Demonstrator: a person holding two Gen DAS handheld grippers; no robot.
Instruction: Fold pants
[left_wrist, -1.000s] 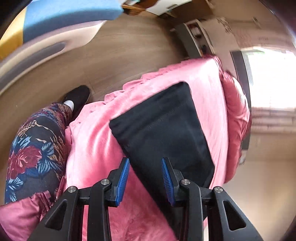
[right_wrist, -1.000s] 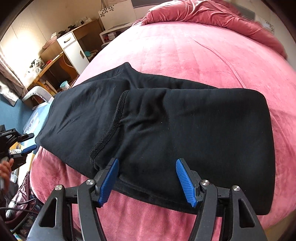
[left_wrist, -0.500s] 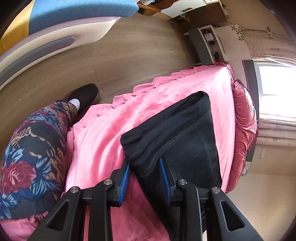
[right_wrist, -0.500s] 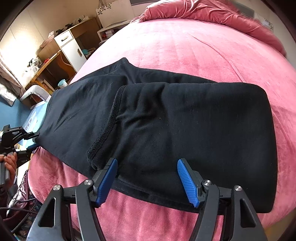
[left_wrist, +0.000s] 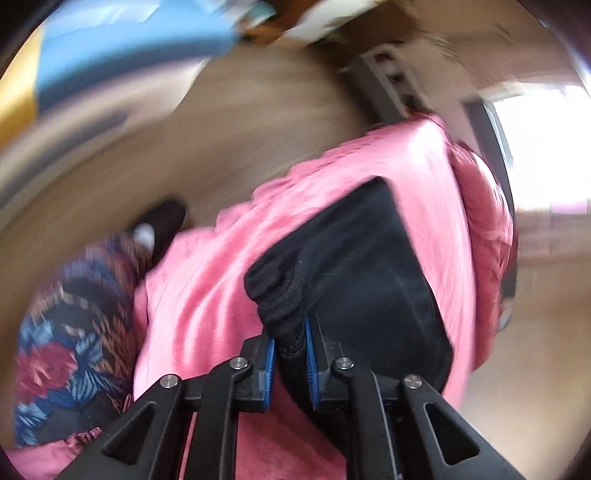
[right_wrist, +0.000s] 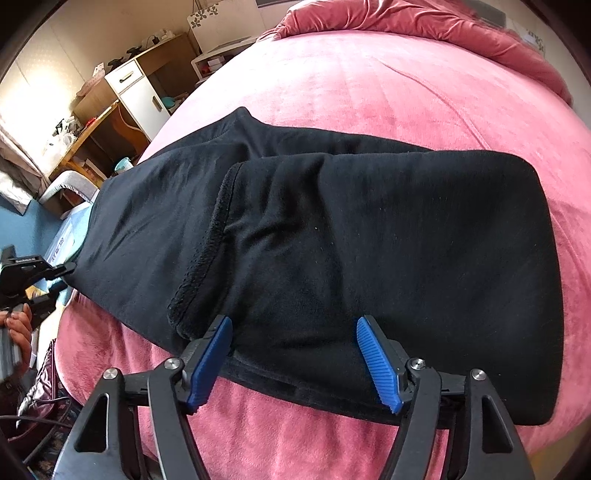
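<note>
My left gripper (left_wrist: 290, 345) closing on the pants (right_wrist: 332, 240) hem, right gripper (right_wrist: 293, 363) opening above them, bed (right_wrist: 369, 85) blurred.

My right hand-held gripper (right_wrist: 293, 363) hangs over the near edge of the black pants (right_wrist: 369, 251), jaws opening, pads not gripping cloth. Pants lie folded over on the pink bed (right_wrist: 369, 81). Left hand-held gripper (right_wrist: 61, 275) touches their far-left end.

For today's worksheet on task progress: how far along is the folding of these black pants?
Done: one fold, the black pants doubled on the pink bedspread. In hand: left gripper closing on the bunched end; right gripper opening, gripping nothing. Left: folding that end over.
</note>
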